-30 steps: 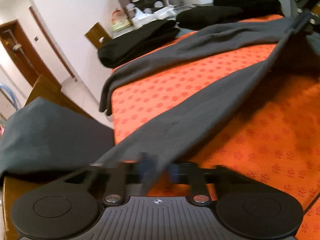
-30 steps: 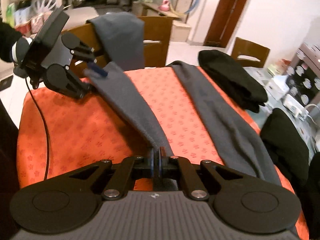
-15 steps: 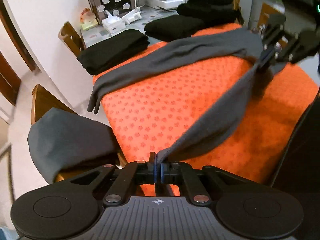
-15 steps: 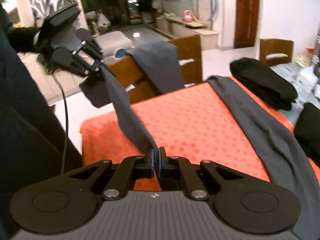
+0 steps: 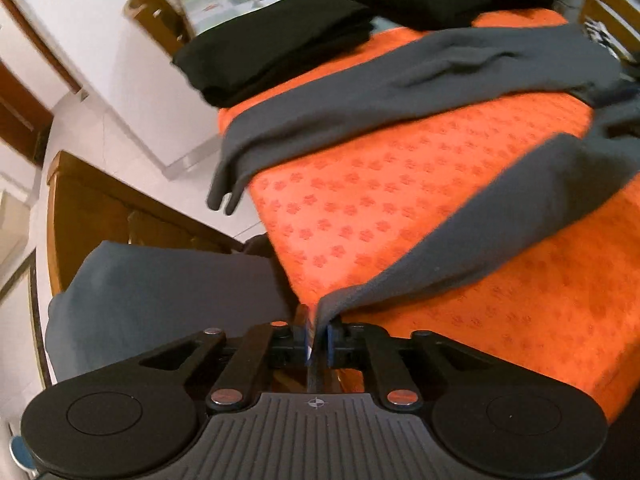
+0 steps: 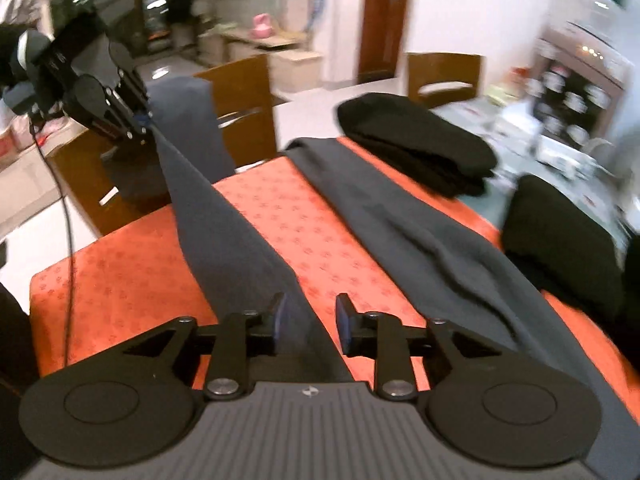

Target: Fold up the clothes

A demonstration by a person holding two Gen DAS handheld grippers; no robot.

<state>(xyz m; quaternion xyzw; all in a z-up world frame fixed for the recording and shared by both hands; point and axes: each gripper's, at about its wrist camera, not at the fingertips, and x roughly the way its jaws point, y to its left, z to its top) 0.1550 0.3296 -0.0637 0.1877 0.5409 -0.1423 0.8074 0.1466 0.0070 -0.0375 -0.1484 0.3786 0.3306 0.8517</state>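
A pair of dark grey trousers (image 5: 500,208) lies spread on the orange patterned table cover (image 5: 400,160). One leg runs along the far side and the other stretches toward me. My left gripper (image 5: 318,336) is shut on the end of the near leg, just off the table's edge. In the right wrist view that same leg (image 6: 224,232) rises from the cover (image 6: 120,280) to the left gripper (image 6: 142,120), held in the air at upper left. My right gripper (image 6: 310,320) is open, and the grey cloth passes loosely between its fingers.
Folded black clothes (image 5: 276,36) sit in stacks at the table's far end (image 6: 416,136). Another black pile (image 6: 560,240) lies to the right. A wooden chair (image 6: 248,92) draped with grey cloth (image 5: 160,288) stands close to the table's end.
My right gripper has opened and let go of the trouser leg. My left gripper kept its hold and drew the leg's end out past the table's edge.
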